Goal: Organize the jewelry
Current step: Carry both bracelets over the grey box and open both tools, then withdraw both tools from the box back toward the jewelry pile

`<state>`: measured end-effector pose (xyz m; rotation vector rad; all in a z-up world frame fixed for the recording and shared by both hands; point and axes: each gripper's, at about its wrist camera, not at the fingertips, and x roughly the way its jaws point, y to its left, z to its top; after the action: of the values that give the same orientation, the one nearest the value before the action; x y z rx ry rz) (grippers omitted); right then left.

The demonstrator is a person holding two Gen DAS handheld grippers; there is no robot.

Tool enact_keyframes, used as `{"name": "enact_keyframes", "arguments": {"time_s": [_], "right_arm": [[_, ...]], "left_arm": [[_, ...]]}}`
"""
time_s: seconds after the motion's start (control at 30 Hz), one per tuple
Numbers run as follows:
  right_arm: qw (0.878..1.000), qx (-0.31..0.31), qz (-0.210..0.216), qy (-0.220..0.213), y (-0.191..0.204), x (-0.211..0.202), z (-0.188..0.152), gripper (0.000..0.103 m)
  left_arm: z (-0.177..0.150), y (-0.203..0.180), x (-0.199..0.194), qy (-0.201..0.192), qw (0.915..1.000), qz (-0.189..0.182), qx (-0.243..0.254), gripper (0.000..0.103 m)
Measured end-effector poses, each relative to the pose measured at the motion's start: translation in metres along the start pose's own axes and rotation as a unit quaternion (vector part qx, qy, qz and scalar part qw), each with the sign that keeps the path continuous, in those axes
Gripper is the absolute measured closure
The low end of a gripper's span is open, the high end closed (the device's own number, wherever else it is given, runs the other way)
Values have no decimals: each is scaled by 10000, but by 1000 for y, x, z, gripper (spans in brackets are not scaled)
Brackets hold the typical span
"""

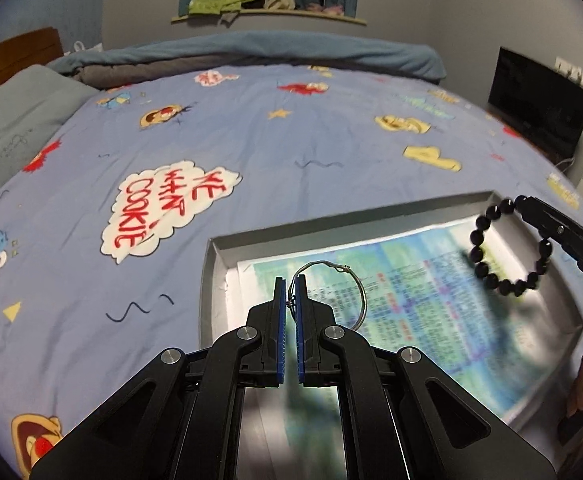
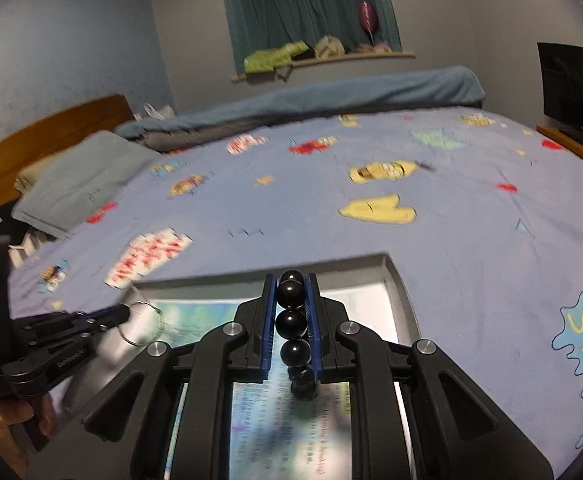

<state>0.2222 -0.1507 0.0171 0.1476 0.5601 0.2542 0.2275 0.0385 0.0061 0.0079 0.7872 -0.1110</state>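
My left gripper is shut on a thin silver wire bangle, whose loop hangs to the right of the pads over the grey tray. At the right, my right gripper holds a black bead bracelet that dangles above the tray. In the right wrist view the right gripper is shut on the bead bracelet, with the beads lined up between its blue pads. The left gripper enters from the left with the wire bangle, blurred. The tray lies below both.
The tray is lined with a printed paper sheet and sits on a blue cartoon-print bedsheet. A grey pillow and folded blankets lie at the far side. A dark screen stands at the right. A hand grips the left tool.
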Motion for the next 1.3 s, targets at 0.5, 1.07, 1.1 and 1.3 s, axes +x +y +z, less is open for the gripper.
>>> {"name": "enact_keyframes", "arguments": {"time_s": [0.5,1.07,1.1,1.3], "right_arm": [[9963,-116,-533,670,-3,32,-10,88],[9983,46,-481,317,-4,-1,0,37],[9984,41,-492,294,-4,-4,1,33],[9987,81,-502,80,1,-35,7,15]], "left_arm": [[-10,2,29,541,9985,55,10,98],[-4,4,1,110,9998,-56,-133,59],[-4,4,-2,81,9998,-51,-148,53],[-3,-3,-33,-205,9996,50,-159,29]]}}
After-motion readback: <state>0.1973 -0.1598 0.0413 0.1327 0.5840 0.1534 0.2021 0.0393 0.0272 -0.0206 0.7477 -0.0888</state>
